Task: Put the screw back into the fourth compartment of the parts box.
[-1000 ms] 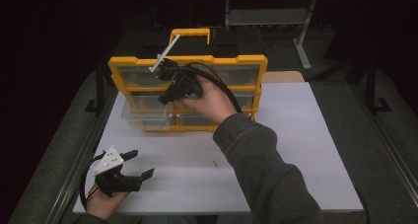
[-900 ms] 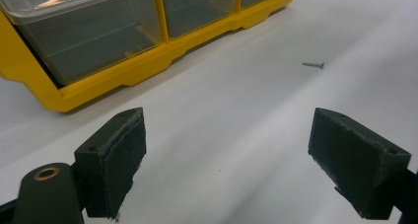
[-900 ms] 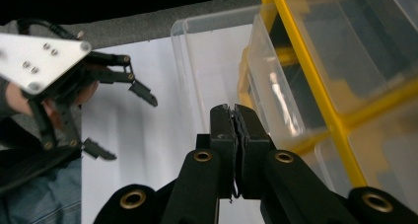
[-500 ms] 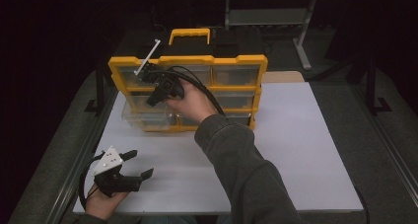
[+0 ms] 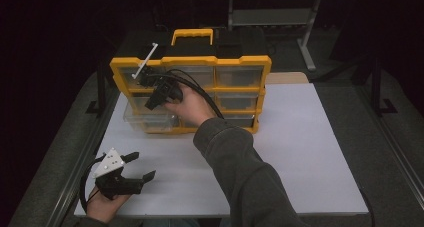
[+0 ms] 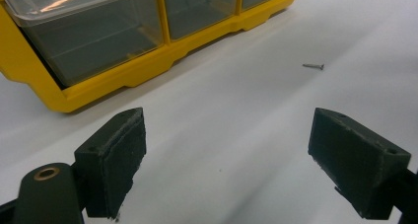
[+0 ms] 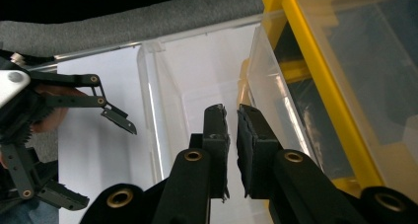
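- Since the earlier high view, the right gripper has moved leftward and down across the front of the yellow plastic organiser case with clear drawers, from near the top frame to the left column of drawers; the left gripper has stayed where it was at the near left of the table.
- Standing upright at the far side of the white sheet covering the table, the organiser case has a yellow carry handle on top.
- One clear plastic drawer in the lower left of the case is pulled out toward the person.
- In the right gripper view, the right gripper's black jaws are drawn almost together with only a thin slit between the pads, right at the rim of the pulled-out clear drawer; whether they pinch anything cannot be told.
- The right hand holds that gripper in front of the case, its grey-green sleeve stretching across the sheet.
- The left gripper rests low over the white sheet, held by the left hand, its jaws spread wide with nothing between them.
- A small grey metal screw lies alone on the white sheet, apart from the case, seen in the left gripper view.
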Demonstrator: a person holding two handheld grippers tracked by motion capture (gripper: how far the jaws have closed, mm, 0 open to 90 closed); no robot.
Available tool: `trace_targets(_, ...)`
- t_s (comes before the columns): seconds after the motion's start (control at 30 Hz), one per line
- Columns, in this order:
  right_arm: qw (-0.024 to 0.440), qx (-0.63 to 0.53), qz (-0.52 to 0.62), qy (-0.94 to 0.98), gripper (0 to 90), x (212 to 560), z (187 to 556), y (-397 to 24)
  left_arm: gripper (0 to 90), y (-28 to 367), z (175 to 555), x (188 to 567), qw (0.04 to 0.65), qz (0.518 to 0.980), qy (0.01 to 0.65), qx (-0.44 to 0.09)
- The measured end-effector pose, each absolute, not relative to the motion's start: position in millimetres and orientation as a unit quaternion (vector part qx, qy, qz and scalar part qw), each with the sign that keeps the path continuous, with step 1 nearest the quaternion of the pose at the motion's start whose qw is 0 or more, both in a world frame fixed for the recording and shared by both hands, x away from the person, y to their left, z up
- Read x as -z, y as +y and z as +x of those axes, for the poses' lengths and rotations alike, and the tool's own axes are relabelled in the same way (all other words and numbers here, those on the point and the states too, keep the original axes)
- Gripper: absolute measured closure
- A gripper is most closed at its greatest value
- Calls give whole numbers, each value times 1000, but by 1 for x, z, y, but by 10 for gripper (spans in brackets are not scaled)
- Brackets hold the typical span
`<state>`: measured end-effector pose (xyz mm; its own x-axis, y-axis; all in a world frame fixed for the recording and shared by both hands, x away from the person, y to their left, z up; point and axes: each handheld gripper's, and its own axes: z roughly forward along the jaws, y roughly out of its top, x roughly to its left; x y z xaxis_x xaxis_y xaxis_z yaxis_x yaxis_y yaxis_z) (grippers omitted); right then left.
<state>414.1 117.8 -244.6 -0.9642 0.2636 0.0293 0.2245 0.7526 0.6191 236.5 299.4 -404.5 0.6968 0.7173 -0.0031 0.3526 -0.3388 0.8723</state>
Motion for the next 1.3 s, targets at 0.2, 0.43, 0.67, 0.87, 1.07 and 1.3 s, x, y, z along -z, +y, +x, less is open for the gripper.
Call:
trace_targets(0.2,40,-347,116,930,780,231,403,104,143,300,236,404,462,797,337,-196)
trace_targets(0.43,47,-364,112,923,753,220,390,83,143,299,236,405,462,797,338,-196)
trace_targets(0.67,61,-371,117,919,707,216,375,53,143,298,236,406,461,797,337,-196)
trace_targets(0.87,64,-376,126,916,657,225,368,31,143,298,236,406,464,795,338,-197)
trace_targets(1.07,54,-373,148,914,618,256,361,1,143,299,237,406,466,793,340,-199)
trace_targets(1.3,47,-357,181,915,581,300,356,-22,143,299,236,406,464,793,341,-197)
